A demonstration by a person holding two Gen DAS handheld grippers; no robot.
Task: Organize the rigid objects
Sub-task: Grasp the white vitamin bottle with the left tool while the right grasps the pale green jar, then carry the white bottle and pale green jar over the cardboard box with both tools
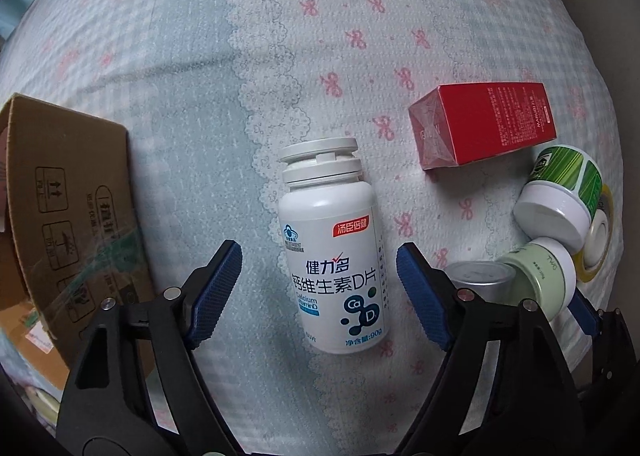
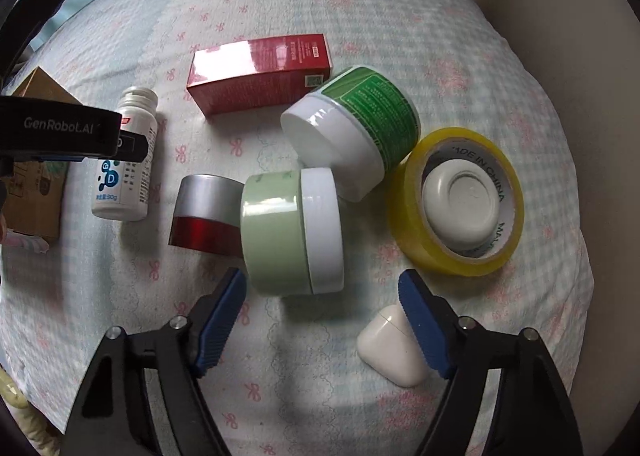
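So on the far left there's the cardboard box [image 1: 68, 216], sitting open on the bed [image 1: 180, 96], and my guess is that's where all this stuff ends up. Just right of it lies the white bottle [image 1: 330, 256], on its side, cap pointing away from the camera. The left claw [image 1: 320, 280] is straight above it with one blue pad on each side of the body, but there's still a clear gap on both sides, so it's released, nothing gripped yet. For a good grab I'd keep it centred over the fat middle of the bottle, not up on the narrow neck, and squeeze evenly so it doesn't roll away on the soft bedding.

Moving right: the red carton [image 2: 260, 74], a red jar with a silver lid [image 2: 206, 212], then the pale green jar [image 2: 292, 232] on its side, leaning against a bigger jar with a dark green label [image 2: 352, 128]. The right claw [image 2: 322, 296] hovers just short of the pale green jar, pads apart and touching nothing, so also released. It needs to push further in before closing, and I'd watch the right finger, since the little white case [image 2: 390, 348] sits right beside it and could get nudged or pinched.

Far right is the yellow tape roll [image 2: 456, 200] with a white cap lying inside it. Leave that for later.
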